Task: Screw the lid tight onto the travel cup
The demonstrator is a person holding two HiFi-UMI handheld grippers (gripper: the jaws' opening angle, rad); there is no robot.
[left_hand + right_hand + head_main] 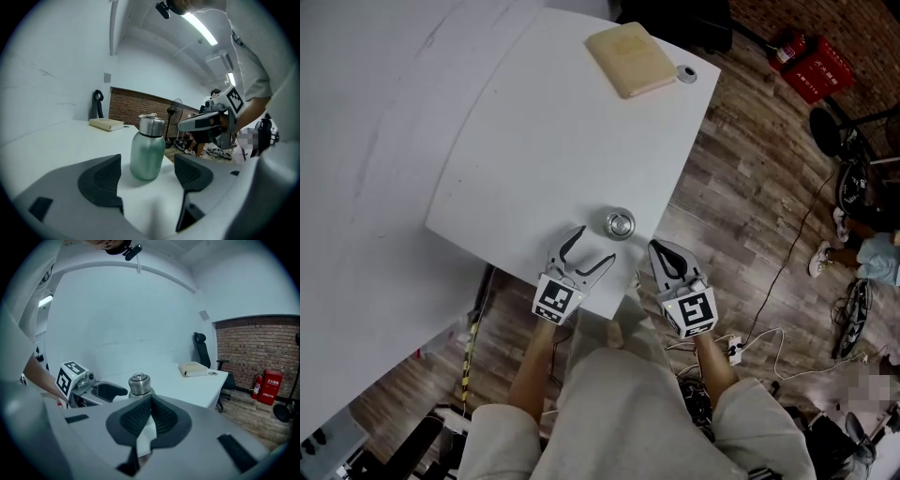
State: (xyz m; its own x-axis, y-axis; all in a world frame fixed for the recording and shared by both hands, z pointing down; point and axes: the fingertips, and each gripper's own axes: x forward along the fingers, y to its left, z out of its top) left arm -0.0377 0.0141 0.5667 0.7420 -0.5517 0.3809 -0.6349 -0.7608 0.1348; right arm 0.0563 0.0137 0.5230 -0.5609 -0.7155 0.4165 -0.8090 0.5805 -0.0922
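Note:
A travel cup point(620, 223) with a pale green body and a steel lid stands upright near the front corner of the white table point(534, 141). In the left gripper view the cup point(147, 150) stands just beyond my left gripper point(147, 176), whose jaws are wide open and apart from it. In the head view the left gripper point(592, 246) is just in front of the cup and slightly left. My right gripper point(661, 248) hangs shut and empty off the table's edge, right of the cup. Past its closed jaws, the right gripper point(150, 416) view shows the steel lid point(139, 383).
A beige book point(630, 58) and a small round disc point(685, 73) lie at the table's far corner. Wooden floor with cables runs to the right, with a red fire-extinguisher box point(814, 66) beyond. An office chair point(202, 350) stands behind the table.

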